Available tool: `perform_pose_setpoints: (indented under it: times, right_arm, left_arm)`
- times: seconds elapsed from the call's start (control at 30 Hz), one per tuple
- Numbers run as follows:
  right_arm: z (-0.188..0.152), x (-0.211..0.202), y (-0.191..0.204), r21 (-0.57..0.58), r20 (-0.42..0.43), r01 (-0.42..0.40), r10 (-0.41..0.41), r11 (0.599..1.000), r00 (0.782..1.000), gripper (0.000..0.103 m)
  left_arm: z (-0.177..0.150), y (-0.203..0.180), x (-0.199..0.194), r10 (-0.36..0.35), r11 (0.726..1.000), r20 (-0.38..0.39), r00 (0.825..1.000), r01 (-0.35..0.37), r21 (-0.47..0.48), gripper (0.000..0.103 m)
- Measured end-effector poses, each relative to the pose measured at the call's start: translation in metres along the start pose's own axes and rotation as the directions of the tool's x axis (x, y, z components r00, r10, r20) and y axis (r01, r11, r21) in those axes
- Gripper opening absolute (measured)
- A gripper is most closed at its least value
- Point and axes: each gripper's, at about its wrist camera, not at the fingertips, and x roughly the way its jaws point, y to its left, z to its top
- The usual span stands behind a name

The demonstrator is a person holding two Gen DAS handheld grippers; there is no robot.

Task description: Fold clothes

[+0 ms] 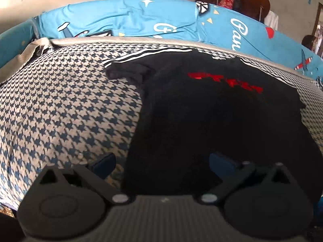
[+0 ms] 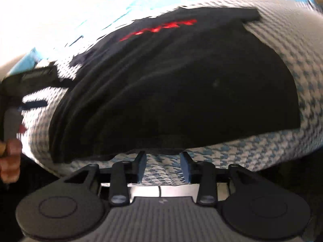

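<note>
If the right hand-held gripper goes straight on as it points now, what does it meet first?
Probably the houndstooth cover, bare between its open jaws, then the near hem of the black shirt just beyond; the picture is blurred, so depth is uncertain.

L gripper (image 1: 161, 165) jaws wide; R gripper (image 2: 163, 168) jaws parted, empty.

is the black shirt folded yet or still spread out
Mostly spread. The black shirt lies flat on the houndstooth cover, red print showing face up; one sleeve is bunched. Whether any part is folded under, cannot tell.
</note>
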Motion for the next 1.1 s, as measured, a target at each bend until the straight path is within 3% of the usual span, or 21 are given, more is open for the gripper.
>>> perform_pose_setpoints:
  times: [0.27, 0.37, 0.43, 0.53, 0.67, 0.77, 0.83, 0.93, 1.1]
  right_arm:
    - [0.012, 0.018, -0.036, 0.276, 0.010, -0.100, 0.101, 0.956, 0.995, 0.043]
    - [0.014, 0.023, -0.040, 0.314, 0.009, -0.103, 0.105, 0.944, 0.994, 0.043]
    - [0.013, 0.022, -0.040, 0.317, 0.015, -0.099, 0.100, 0.943, 0.995, 0.030]
    - [0.012, 0.016, -0.031, 0.239, 0.010, -0.047, 0.046, 0.970, 0.999, 0.006]
    - [0.005, 0.001, -0.013, 0.065, -0.003, 0.084, -0.084, 0.994, 0.996, 0.005]
    - [-0.006, 0.010, -0.009, -0.013, -0.104, 0.165, -0.166, 0.986, 0.981, 0.003]
    - [-0.013, 0.016, -0.017, 0.015, -0.156, 0.176, -0.171, 0.984, 0.973, 0.004]
    - [-0.006, 0.003, -0.019, 0.046, -0.111, 0.122, -0.116, 0.991, 0.987, 0.004]
    - [0.015, -0.032, -0.003, -0.082, 0.073, 0.108, -0.102, 0.991, 0.992, 0.006]
  left_arm:
    - [-0.002, 0.000, 0.005, 0.025, 1.000, -0.011, 1.000, -0.024, 0.020, 0.103]
    - [-0.003, 0.001, 0.007, 0.031, 0.999, -0.019, 0.999, -0.031, 0.023, 0.103]
    - [-0.004, 0.000, 0.009, 0.038, 0.999, -0.023, 0.999, -0.037, 0.031, 0.103]
    - [-0.004, 0.001, 0.010, 0.046, 0.999, -0.026, 0.999, -0.045, 0.026, 0.103]
    - [-0.004, 0.003, 0.011, 0.056, 0.998, -0.030, 0.998, -0.056, 0.018, 0.103]
    - [-0.004, 0.004, 0.011, 0.064, 0.998, -0.033, 0.997, -0.064, 0.013, 0.103]
    - [-0.004, 0.005, 0.012, 0.069, 0.998, -0.035, 0.997, -0.069, 0.009, 0.103]
    - [-0.004, 0.005, 0.012, 0.073, 0.997, -0.036, 0.997, -0.073, 0.009, 0.103]
    - [-0.003, 0.002, 0.012, 0.055, 0.998, -0.034, 0.998, -0.054, 0.018, 0.103]
